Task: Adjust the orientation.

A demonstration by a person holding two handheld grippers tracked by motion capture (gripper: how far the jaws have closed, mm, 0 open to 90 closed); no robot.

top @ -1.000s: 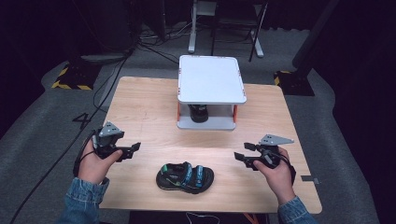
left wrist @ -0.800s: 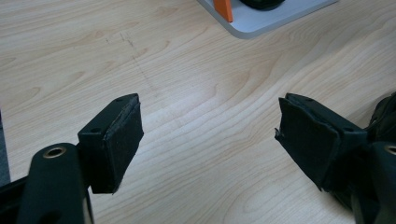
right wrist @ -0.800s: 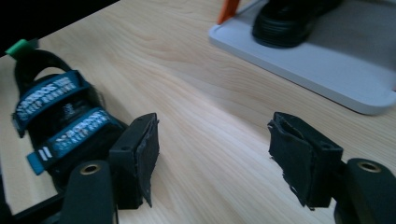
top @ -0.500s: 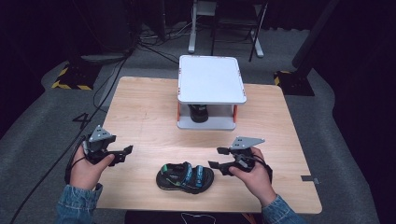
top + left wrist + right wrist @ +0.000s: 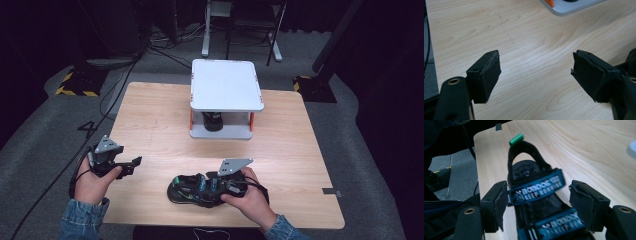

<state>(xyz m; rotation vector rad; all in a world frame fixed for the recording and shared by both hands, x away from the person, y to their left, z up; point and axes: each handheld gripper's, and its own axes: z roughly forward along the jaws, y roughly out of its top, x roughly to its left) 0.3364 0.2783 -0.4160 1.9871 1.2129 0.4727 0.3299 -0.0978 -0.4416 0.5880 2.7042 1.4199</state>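
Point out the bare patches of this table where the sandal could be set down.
Free: the wood left of the white stand, and the strip between the stand and the sandal. The right side of the table is bare too. Crowded: the near edge, where the right tongs straddle the sandal and the left tongs hover.

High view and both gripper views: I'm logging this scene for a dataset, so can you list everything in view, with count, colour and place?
Table: one, light wood, centre of the high view.
Stand: one, white top and base with orange posts, far middle of the table.
Dark thing: one, black, under the stand's top; too small to tell what it is.
Sandal: one, black with blue straps, near edge of the table, between the right gripper's jaws.
Cables: several, black, on the grey floor at far left.
Left gripper: one, black, jaws open over bare table.
Right gripper: one, black, jaws open either side of the sandal.
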